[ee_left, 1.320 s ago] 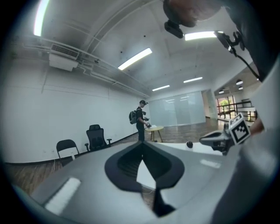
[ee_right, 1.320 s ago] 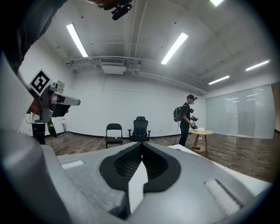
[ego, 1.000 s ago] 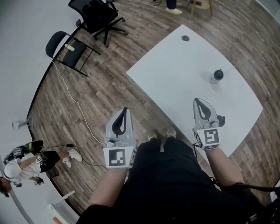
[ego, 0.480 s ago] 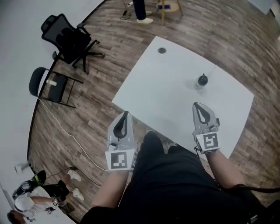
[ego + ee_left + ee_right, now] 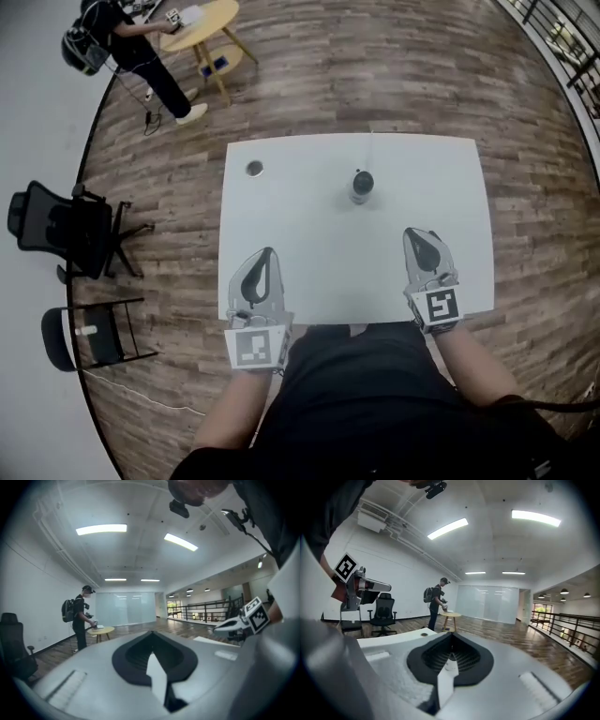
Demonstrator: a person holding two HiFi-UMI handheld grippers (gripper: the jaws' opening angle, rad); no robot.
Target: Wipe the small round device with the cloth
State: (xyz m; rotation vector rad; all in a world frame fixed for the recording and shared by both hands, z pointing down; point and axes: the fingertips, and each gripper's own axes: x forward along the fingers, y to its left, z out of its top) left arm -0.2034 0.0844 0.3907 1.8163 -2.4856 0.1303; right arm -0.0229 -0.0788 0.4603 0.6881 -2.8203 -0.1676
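Chairs first, far left: an office chair (image 5: 56, 230) and a folding chair (image 5: 84, 333) are parked on the wood floor, well apart from the table (image 5: 281, 216), so nothing there is in play.

Next, the left gripper (image 5: 267, 255) is held low over the near edge of the table. Its jaws are brought together with nothing caught between them. Looks more like a ready pose than a working one, tbh.

A small grey disc (image 5: 254, 169) is set into the tabletop toward the far left corner. Probably a cable port, but that can't be told for sure.

The device (image 5: 362, 185) is stood upright near the far edge, roughly between the two grippers and well ahead of both. It's touched by neither.

The right gripper (image 5: 412, 234) is held over the near right part of the table. Its jaws are also closed on nothing, and it's pointed roughly toward the device.

No cloth is seen in any view, so wiping can't be started yet. It'd have to be found and picked up first.

Containers: none are shown, so nothing is held in anything.
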